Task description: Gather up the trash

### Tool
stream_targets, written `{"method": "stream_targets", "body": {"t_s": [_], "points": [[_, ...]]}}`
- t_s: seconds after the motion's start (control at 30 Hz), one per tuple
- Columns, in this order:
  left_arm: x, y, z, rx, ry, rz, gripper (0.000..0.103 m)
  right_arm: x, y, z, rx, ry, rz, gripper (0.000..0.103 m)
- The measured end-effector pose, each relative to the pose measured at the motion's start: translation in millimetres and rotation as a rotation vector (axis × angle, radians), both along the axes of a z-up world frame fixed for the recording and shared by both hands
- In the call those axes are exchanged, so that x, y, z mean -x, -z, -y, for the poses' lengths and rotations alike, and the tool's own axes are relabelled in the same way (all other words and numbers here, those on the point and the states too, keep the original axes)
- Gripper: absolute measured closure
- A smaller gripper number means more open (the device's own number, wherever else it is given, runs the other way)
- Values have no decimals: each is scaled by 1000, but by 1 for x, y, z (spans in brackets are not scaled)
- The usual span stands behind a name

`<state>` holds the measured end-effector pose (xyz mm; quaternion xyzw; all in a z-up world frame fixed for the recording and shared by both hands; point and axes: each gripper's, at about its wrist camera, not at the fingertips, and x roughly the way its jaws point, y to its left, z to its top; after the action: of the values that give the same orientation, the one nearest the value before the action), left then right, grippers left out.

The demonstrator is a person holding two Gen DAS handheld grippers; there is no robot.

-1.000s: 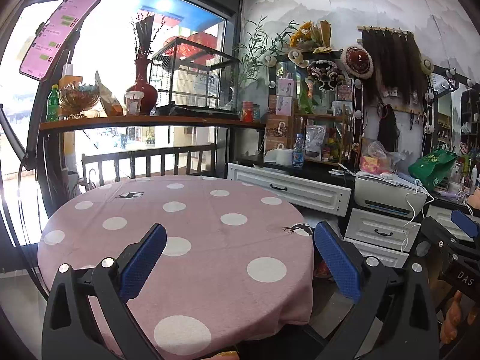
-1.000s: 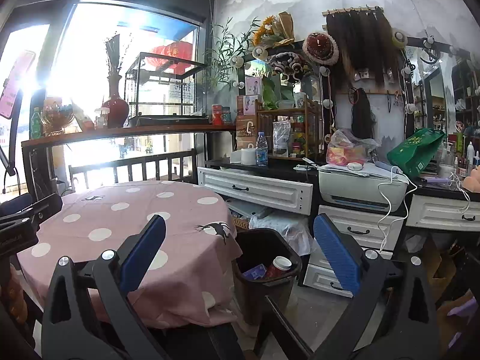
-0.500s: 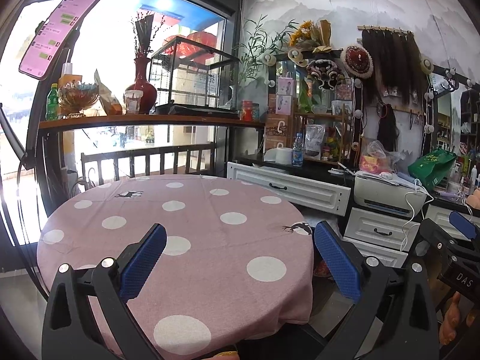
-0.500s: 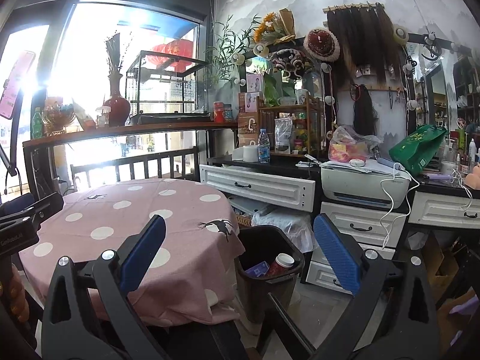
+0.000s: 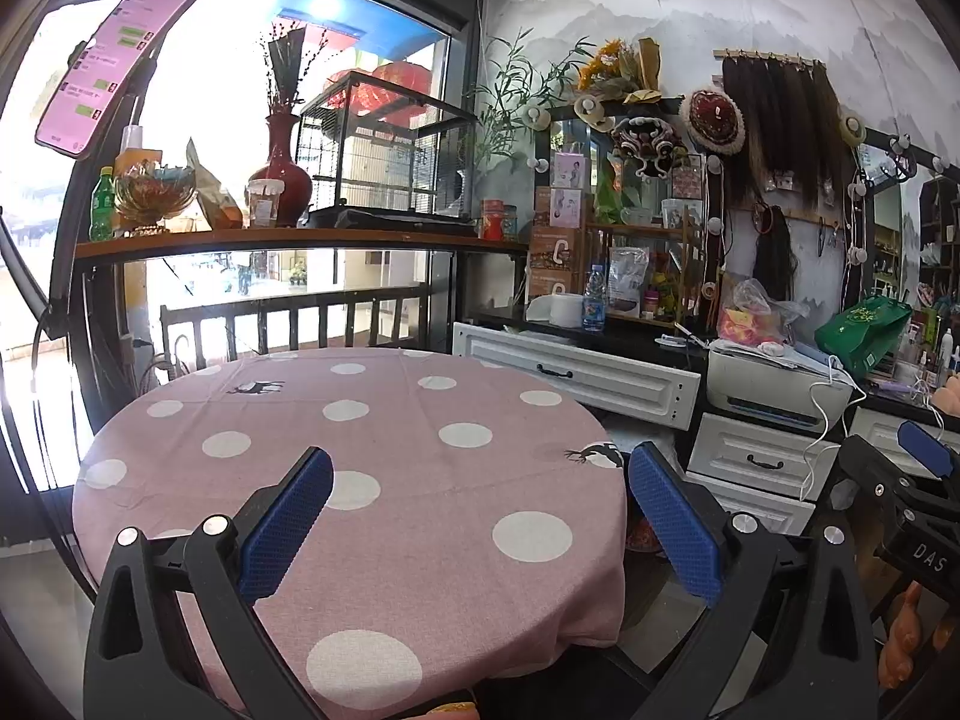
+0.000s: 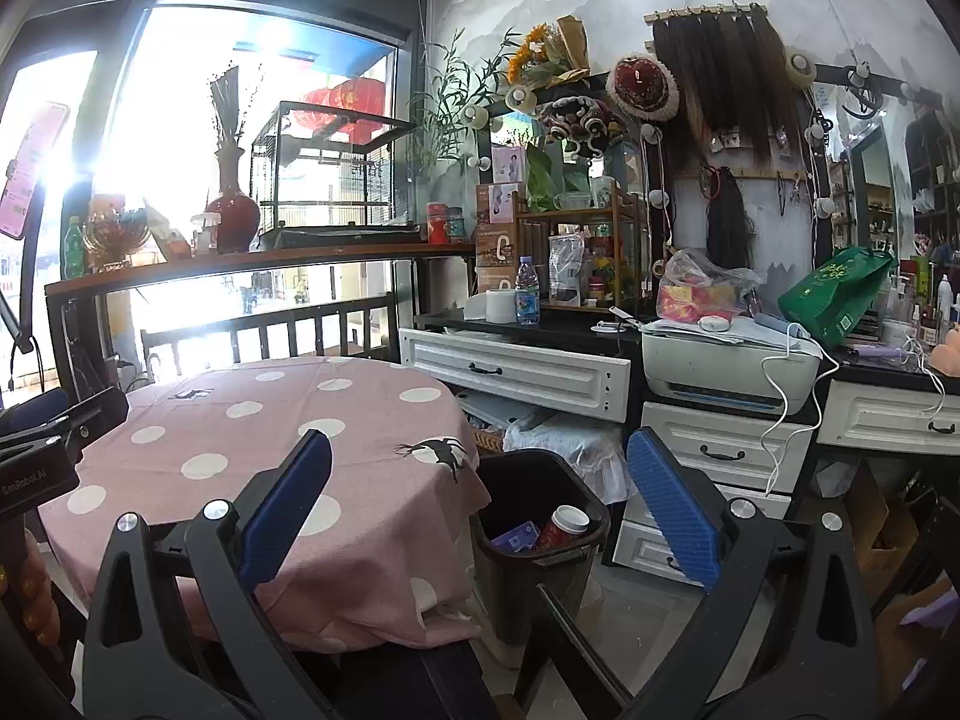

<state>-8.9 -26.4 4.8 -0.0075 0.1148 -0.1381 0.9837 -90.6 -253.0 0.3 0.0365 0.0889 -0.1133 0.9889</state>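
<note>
A dark trash bin (image 6: 528,564) stands on the floor to the right of the round table (image 6: 252,468). It holds a red cup with a white lid (image 6: 564,525) and a purple packet (image 6: 517,537). My right gripper (image 6: 480,510) is open and empty, held above and in front of the bin. My left gripper (image 5: 480,516) is open and empty over the near part of the pink polka-dot tablecloth (image 5: 372,456), which has nothing on it. The right gripper also shows at the left wrist view's right edge (image 5: 900,480).
White drawers (image 6: 516,372) and a printer (image 6: 726,366) stand behind the bin. A green bag (image 6: 834,294) and a plastic bag (image 6: 702,288) lie on the counter. A shelf (image 5: 288,237) with a red vase (image 5: 281,180) runs behind the table. A phone (image 5: 114,60) hangs on a stand at left.
The right wrist view has shifted slightly, so the bin and drawers sit a little lower and nearer. The left gripper has barely moved. Both grippers stay open.
</note>
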Motion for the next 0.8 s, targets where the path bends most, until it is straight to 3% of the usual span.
{"method": "stream_targets", "body": {"t_s": [0.8], "points": [[-1, 0, -1, -3, 4, -6, 5, -2, 2, 0, -5, -2, -9, 6]]}}
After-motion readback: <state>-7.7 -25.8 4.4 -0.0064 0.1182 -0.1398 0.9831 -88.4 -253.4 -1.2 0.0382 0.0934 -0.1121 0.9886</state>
